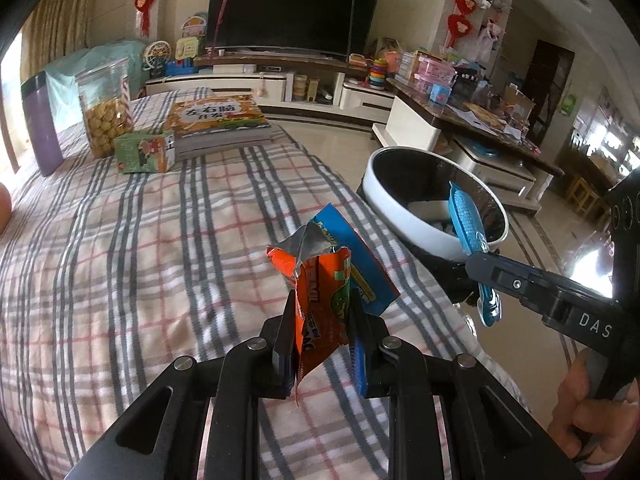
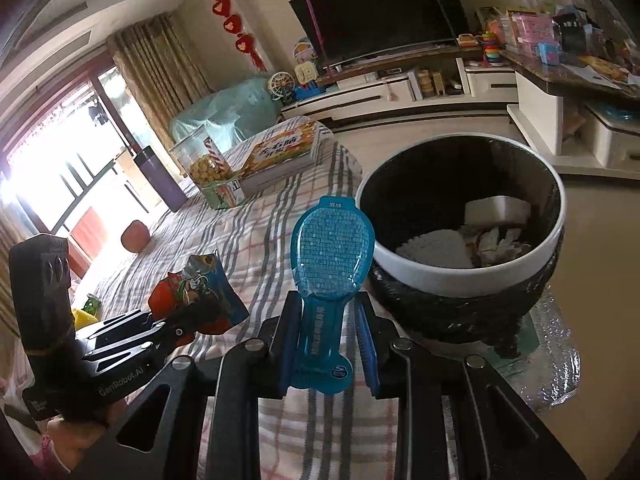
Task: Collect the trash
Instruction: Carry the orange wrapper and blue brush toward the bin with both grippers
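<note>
My left gripper [image 1: 320, 308] is shut on an orange snack wrapper [image 1: 320, 300] with a torn silver top, and a blue wrapper [image 1: 352, 260] sits behind it between the same fingers. Both hang above the checked tablecloth [image 1: 140, 260]. My right gripper [image 2: 328, 320] is shut on the stem of a blue spoon-shaped plastic package [image 2: 332, 252]. That package [image 1: 466, 220] reaches over the rim of the white-rimmed trash bin [image 1: 420, 216], which stands beside the table. The bin [image 2: 460, 276] has a black liner and holds white paper and crumpled scraps. From the right wrist view, the left gripper [image 2: 188, 320] with its wrappers is at the left.
At the table's far end stand a purple cup [image 1: 40, 120], a jar of snacks [image 1: 106, 112], a green box [image 1: 146, 152] and a stack of books [image 1: 220, 120]. A TV stand [image 1: 280, 80] and a cluttered side table [image 1: 480, 112] lie beyond the tiled floor. A hand [image 1: 592, 412] holds the right gripper's handle.
</note>
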Action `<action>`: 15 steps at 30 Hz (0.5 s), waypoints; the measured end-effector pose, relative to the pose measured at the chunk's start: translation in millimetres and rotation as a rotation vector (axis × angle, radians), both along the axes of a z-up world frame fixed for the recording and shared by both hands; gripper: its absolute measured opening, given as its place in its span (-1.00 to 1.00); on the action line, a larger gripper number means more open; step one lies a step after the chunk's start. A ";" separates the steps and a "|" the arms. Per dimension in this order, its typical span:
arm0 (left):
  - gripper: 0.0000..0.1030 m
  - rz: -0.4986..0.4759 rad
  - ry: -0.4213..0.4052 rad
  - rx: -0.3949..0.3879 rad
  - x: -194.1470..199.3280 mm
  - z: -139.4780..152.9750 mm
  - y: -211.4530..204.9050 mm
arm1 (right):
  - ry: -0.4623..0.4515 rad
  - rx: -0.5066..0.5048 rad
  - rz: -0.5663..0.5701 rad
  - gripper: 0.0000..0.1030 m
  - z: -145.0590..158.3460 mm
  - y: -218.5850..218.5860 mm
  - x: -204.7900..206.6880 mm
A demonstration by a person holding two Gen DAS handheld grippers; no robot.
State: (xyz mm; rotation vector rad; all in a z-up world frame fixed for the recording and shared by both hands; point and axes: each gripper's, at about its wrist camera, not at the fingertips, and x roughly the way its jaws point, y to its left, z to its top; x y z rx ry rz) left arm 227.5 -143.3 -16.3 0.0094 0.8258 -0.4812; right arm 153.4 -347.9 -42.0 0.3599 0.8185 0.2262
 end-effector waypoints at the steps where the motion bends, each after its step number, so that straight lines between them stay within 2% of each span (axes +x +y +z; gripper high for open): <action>1: -0.61 -0.003 -0.001 0.001 0.8 0.9 -1.9 | -0.001 0.002 -0.003 -0.48 0.5 -1.6 -0.1; 4: -0.61 -0.011 -0.007 0.002 2.8 2.5 -6.1 | -0.001 0.007 -0.013 -0.59 1.8 -7.8 0.4; 15: -0.61 -0.042 -0.007 -0.003 6.5 1.4 -18.2 | -0.006 0.014 -0.005 -0.60 1.5 -10.6 -2.6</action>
